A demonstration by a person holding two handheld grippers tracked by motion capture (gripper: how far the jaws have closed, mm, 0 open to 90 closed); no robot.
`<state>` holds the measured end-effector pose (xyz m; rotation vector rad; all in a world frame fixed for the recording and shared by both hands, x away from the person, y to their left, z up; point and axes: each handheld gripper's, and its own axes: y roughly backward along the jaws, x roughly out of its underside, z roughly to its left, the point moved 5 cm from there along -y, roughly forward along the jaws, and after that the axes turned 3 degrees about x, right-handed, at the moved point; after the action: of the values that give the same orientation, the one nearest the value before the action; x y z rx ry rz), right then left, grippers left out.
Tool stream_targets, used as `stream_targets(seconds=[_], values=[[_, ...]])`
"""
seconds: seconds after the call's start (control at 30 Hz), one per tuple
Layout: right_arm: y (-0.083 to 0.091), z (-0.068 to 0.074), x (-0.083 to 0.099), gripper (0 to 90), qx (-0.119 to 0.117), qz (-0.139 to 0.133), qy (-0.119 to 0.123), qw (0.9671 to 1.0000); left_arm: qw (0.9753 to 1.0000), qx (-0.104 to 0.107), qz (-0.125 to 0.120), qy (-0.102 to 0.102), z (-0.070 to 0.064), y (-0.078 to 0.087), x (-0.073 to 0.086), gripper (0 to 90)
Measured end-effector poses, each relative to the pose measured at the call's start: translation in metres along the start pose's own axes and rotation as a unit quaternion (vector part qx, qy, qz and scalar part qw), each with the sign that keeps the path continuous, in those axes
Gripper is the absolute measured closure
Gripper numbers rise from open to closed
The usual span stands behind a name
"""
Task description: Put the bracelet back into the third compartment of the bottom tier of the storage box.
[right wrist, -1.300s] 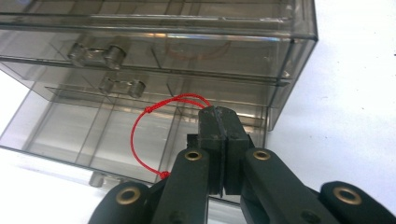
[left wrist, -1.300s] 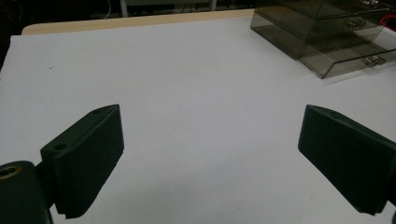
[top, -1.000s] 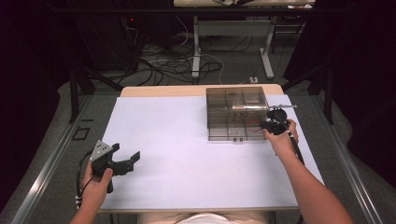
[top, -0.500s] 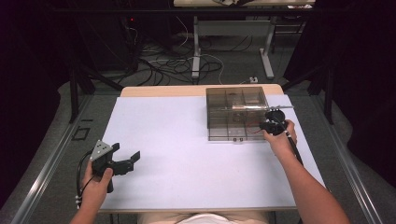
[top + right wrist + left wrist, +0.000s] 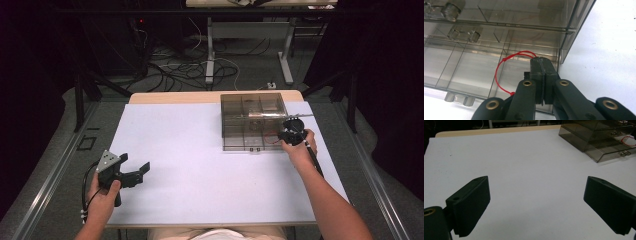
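Note:
A smoky clear plastic compartment box [image 5: 252,122] stands at the table's far right, lid open. My right gripper [image 5: 289,134] is at the box's near right corner, shut on a loop of red string [image 5: 498,72]. The string hangs from the closed tips [image 5: 541,62] over a front compartment of the box [image 5: 571,27]. At the near left edge my left gripper [image 5: 135,164] rests low over the table, open, with nothing between its fingers [image 5: 471,202]. From there the box [image 5: 599,137] shows far off, with a bit of red string [image 5: 629,138] inside it.
A white sheet [image 5: 200,160] covers the tabletop, with a bare wooden strip [image 5: 175,97] along the far edge. Metal rails run on both sides of the table. Cables and desk legs [image 5: 210,50] lie on the floor beyond.
The right gripper has crept a little to the left at the box's corner, still shut on the string. The left gripper has stayed put.

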<state>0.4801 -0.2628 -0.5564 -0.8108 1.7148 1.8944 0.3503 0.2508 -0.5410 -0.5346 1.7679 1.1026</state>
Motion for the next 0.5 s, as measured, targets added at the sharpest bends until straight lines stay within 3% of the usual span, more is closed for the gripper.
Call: stream_targets(seconds=[0.3,0.5], values=[[-0.0033,0.0004,0.0025,89.3,0.005,0.004,0.004,1.0,1.0,0.002,0.003,-0.004,-0.0001,0.0014,0.0005,7.2],[-0.0031,0.0008,0.0017,82.9,-0.002,-0.002,0.006,1.0,1.0,0.001,0.003,-0.007,0.0003,0.0016,0.0004,7.2]])
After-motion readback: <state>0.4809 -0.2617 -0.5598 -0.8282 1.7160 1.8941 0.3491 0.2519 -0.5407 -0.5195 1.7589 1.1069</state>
